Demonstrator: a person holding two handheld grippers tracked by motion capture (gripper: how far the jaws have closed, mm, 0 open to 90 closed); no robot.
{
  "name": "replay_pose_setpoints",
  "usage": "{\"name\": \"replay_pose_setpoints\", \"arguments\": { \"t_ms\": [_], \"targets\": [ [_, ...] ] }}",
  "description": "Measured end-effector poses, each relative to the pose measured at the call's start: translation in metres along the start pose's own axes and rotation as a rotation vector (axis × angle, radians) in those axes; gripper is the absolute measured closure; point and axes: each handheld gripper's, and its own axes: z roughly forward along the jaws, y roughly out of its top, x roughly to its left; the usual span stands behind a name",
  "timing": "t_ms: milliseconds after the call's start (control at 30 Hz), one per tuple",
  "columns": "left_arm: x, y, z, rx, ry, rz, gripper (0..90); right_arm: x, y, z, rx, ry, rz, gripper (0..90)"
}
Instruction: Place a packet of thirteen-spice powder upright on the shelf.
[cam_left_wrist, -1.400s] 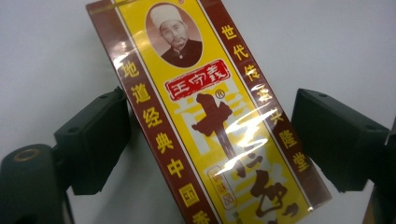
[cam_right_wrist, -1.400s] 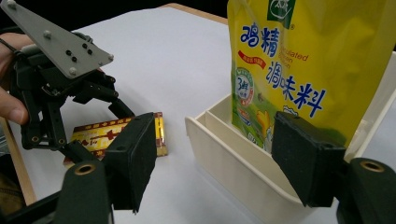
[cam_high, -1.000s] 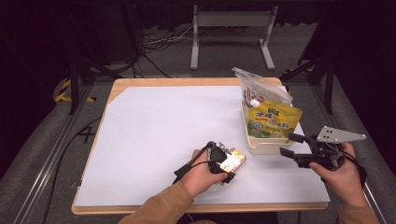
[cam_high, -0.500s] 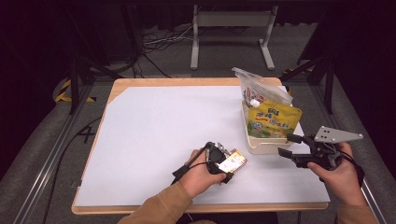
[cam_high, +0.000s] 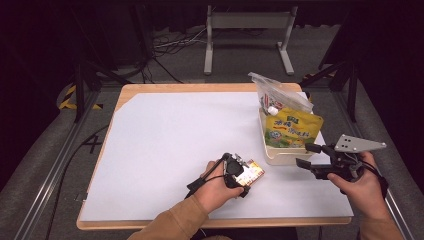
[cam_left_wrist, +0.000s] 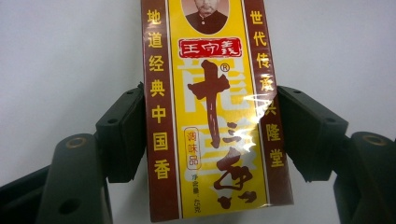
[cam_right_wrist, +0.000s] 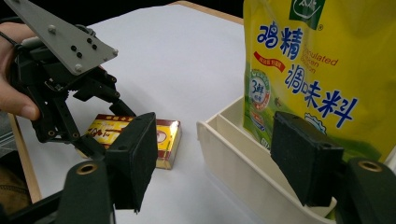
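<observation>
Left gripper (cam_high: 243, 172) has its jaws pressed on both long sides of the red-and-yellow seasoning box (cam_left_wrist: 212, 109), box lying flat on the white table sheet (cam_high: 165, 145), near the front edge, a little right of centre. The box's near end juts out past the jaws in the left gripper view. Right gripper (cam_high: 306, 156) is wide open with nothing between the jaws, hovering just at the front wall of the cream tray (cam_high: 280, 156). The tray sits at the sheet's right edge, with a yellow pouch (cam_right_wrist: 317, 65) standing in it and a clear bag (cam_high: 275, 95) behind. There is a narrow gap of bare sheet between box and tray. The whole left and far half of the sheet is open.
</observation>
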Motion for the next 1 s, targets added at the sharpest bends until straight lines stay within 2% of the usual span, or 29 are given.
{"name": "replay_pose_setpoints", "arguments": {
  "t_ms": [133, 367, 433, 633, 667, 700, 833, 867, 933, 1000],
  "targets": [
    [0.001, -0.003, -0.003, -0.026, -0.004, 0.013, 32.0, 0.000, 0.000, -0.001, 0.002, 0.002, 0.007, 32.7],
    [0.004, -0.012, -0.017, -0.101, -0.019, 0.025, 32.7, 0.000, 0.003, -0.001, 0.004, 0.007, 0.018, 34.2],
    [0.006, -0.014, -0.022, -0.137, -0.013, 0.028, 32.6, 0.001, 0.004, 0.000, 0.007, 0.007, 0.018, 34.4],
    [0.010, -0.021, -0.042, -0.286, -0.020, 0.040, 32.6, 0.005, 0.010, 0.001, 0.010, 0.016, 0.018, 35.5],
    [0.010, -0.021, -0.042, -0.286, -0.020, 0.040, 32.6, 0.006, 0.011, 0.001, 0.012, 0.016, 0.017, 35.7],
    [0.011, -0.022, -0.049, -0.337, -0.013, 0.058, 32.6, 0.006, 0.013, 0.001, 0.012, 0.019, 0.020, 36.0],
    [0.010, -0.026, -0.057, -0.403, -0.012, 0.071, 32.6, 0.009, 0.017, 0.001, 0.019, 0.023, 0.023, 36.9],
    [0.010, -0.026, -0.057, -0.403, -0.012, 0.071, 32.6, 0.009, 0.017, 0.001, 0.019, 0.023, 0.023, 36.9],
    [0.008, -0.028, -0.062, -0.448, 0.001, 0.092, 32.6, 0.010, 0.021, 0.000, 0.024, 0.028, 0.027, 37.0],
    [0.009, -0.030, -0.065, -0.479, -0.010, 0.089, 32.5, 0.012, 0.024, 0.000, 0.028, 0.031, 0.026, 37.0]
  ]
}}
